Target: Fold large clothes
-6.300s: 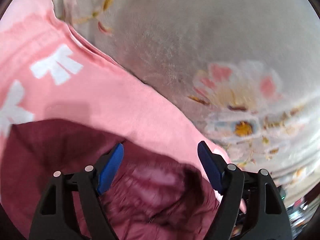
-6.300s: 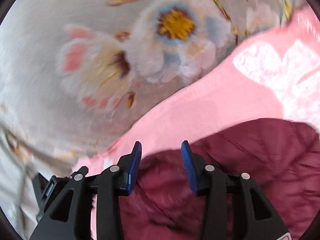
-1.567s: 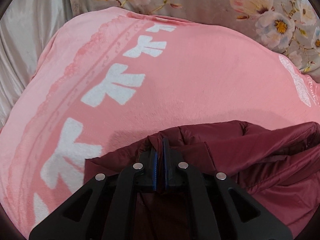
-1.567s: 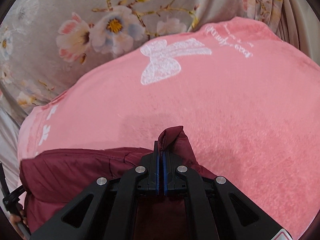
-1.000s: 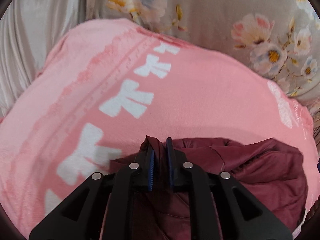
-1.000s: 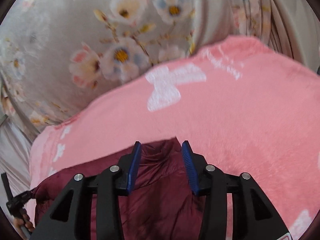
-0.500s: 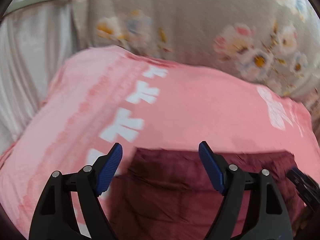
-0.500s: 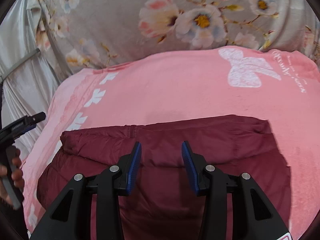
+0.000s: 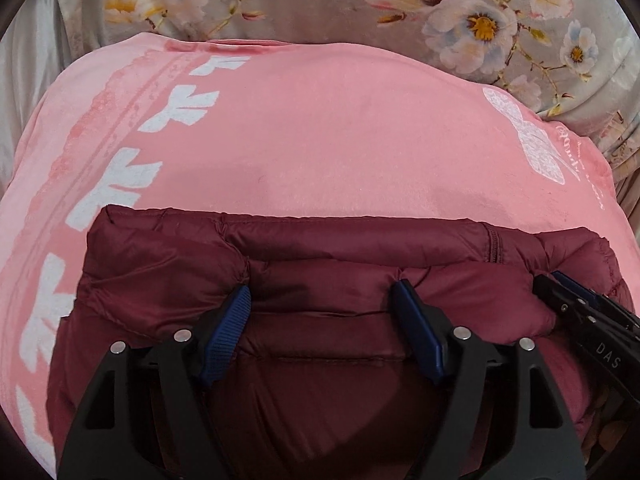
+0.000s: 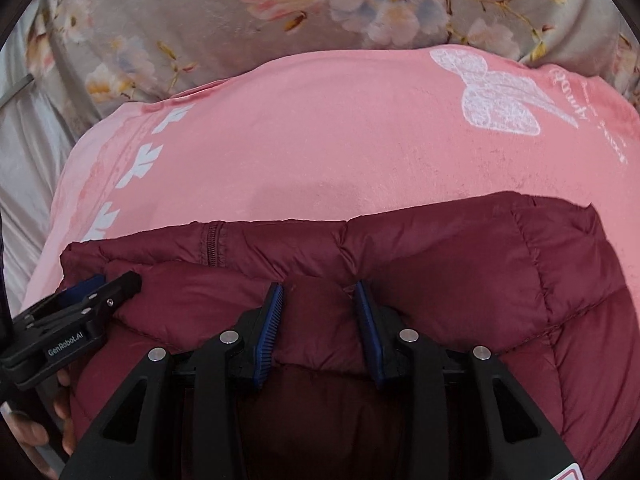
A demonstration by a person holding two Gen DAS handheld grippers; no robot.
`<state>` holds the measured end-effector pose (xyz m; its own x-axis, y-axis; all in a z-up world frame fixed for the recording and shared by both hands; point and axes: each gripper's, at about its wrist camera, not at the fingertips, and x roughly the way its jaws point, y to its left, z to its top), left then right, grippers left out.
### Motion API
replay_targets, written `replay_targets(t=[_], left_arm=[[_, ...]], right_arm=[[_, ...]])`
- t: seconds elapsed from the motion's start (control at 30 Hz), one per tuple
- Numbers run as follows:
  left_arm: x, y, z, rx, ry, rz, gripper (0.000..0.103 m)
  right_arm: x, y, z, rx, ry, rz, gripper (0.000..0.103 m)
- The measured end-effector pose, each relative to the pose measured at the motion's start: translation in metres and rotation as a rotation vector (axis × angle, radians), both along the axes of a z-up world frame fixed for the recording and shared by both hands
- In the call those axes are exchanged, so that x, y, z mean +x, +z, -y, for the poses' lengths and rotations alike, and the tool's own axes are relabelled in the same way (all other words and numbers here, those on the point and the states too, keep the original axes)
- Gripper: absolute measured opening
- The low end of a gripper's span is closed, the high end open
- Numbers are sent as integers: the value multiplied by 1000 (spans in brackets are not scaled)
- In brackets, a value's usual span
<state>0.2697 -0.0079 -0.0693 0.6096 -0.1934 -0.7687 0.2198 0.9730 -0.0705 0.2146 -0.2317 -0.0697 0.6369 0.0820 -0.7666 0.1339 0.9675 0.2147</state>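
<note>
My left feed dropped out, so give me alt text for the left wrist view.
The open left claw rests on a folded maroon jacket lying on a pink blanket. The right claw pokes in at the right edge; floral fabric lies behind.

The folded maroon quilted puffer jacket [image 9: 320, 304] lies on the pink plush blanket with white bows [image 9: 320, 132], which is spread over the grey floral bedsheet [image 9: 312, 4] behind it. The left gripper [image 9: 322, 304] is over the jacket's left part, the right gripper [image 10: 318, 300] over its right part.
</note>
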Motion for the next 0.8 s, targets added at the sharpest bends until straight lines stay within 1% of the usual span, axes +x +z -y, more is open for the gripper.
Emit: replay_targets(t=[0.2,0.27,0.47,0.57,0.63,0.67,0.7,0.73,0.8], left_arm=[[4,-8,5,8,8,21,75],[5,-10,4,2,7,22,76],[5,-11,9,31,11,30,78],[5,-9,8,38,13,30,78],[-4,1,6,65,37,38,77],[-15,11,3,62,46,53,77],[-27,21,0,34,42,65,77],[-37,28,-3,6,35,71,78],[-61,39,-3,-29,19,80,78]], right_arm=[[6,-8,-6,-40,-13,10,33],[5,-9,-4,-30,-15,16,33],[6,-9,0,-10,-17,24,33],[4,-6,4,23,-18,41,32],[-11,7,10,45,-47,82,34],[-22,18,11,49,-53,112,34],[-39,32,10,35,-47,150,34],[-49,39,8,14,-35,166,34],[-72,48,-1,-46,-10,169,34]])
